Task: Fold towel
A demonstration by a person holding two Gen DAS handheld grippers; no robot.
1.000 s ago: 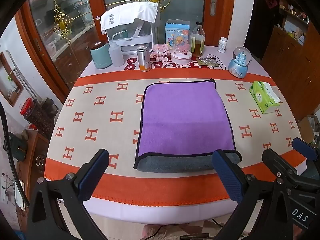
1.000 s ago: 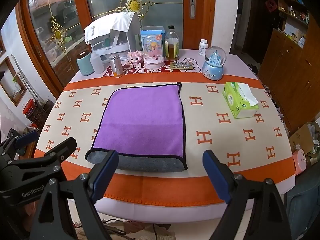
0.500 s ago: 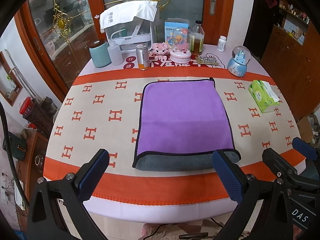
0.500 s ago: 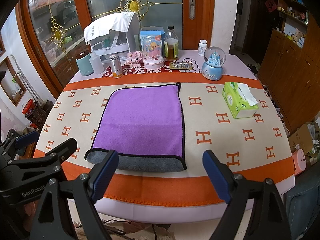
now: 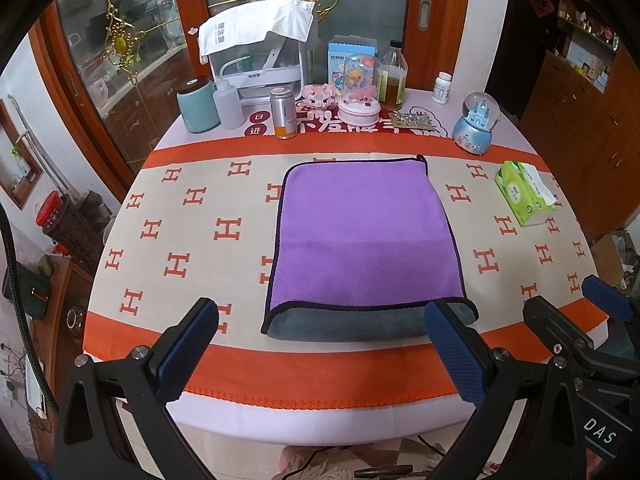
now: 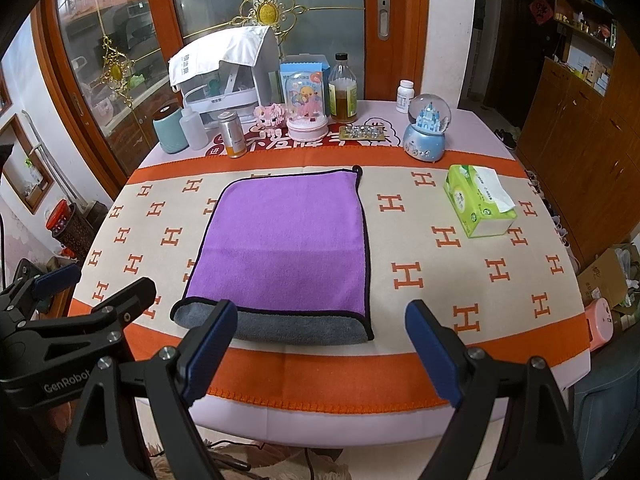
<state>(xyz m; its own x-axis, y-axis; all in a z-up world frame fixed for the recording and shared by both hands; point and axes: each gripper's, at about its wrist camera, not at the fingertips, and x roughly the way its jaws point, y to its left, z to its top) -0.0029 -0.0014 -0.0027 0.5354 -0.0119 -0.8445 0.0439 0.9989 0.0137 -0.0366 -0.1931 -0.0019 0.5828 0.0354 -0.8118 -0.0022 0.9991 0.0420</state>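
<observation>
Towel (image 5: 366, 236) lying flat at the middle of the bench (image 5: 320, 364), purple face up, one fold seemingly already made: grey underside (image 5: 360, 322) peeking out as a rolled lip along the near edge at 6 o'clock, black piping running up both sides to the hanging loop at the far right corner, about 1 o'clock. Looks roughly halfway, judging by the doubled near edge; a second fold across, left to right or near to far, probably left to do, and no grasp taken for it yet. Left tongs (image 5: 320, 346) spread wide, holding nothing, hovering off the near edge with the right pad lined up by the towel's near right corner. Right tongs (image 6: 320, 346) likewise wide and empty, left pad in line with the towel's near left corner, seen in the right wrist view (image 6: 286, 240). Tissue box (image 5: 524, 194) well apart at 3 o'clock, snow globe (image 5: 476, 124) and bottles along the far rim at 12, none in the way. Against the frames a second back: barely any change, towel in the same spot and same shape, both tongs just as wide, views drifted only a touch.
</observation>
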